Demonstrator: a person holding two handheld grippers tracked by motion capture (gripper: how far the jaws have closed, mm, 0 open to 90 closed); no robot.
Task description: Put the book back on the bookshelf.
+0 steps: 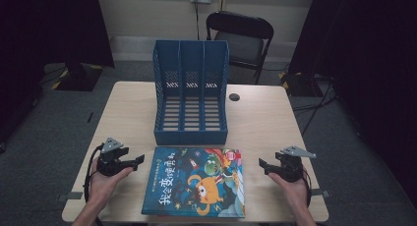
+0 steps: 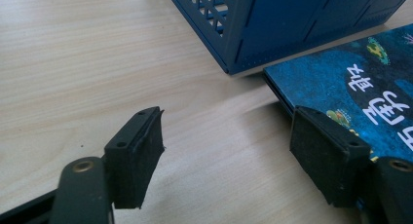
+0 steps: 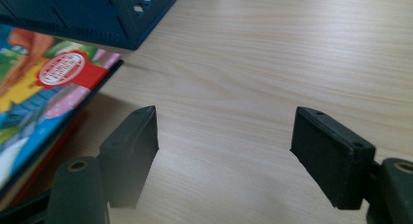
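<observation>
A colourful children's book lies flat at the table's near edge, its blue cover up, directly in front of a blue three-slot file rack. My left gripper rests on the table just left of the book, open, with bare wood between its jaws; its far jaw stands over the book's left edge. My right gripper sits to the right of the book, open and holding nothing. In the right gripper view the book's corner lies left of my jaws, and the rack's base shows at top left.
The wooden table has bare surface on both sides of the rack. A small dark round hole sits right of the rack. A black folding chair stands beyond the far edge. Dark curtains flank the room.
</observation>
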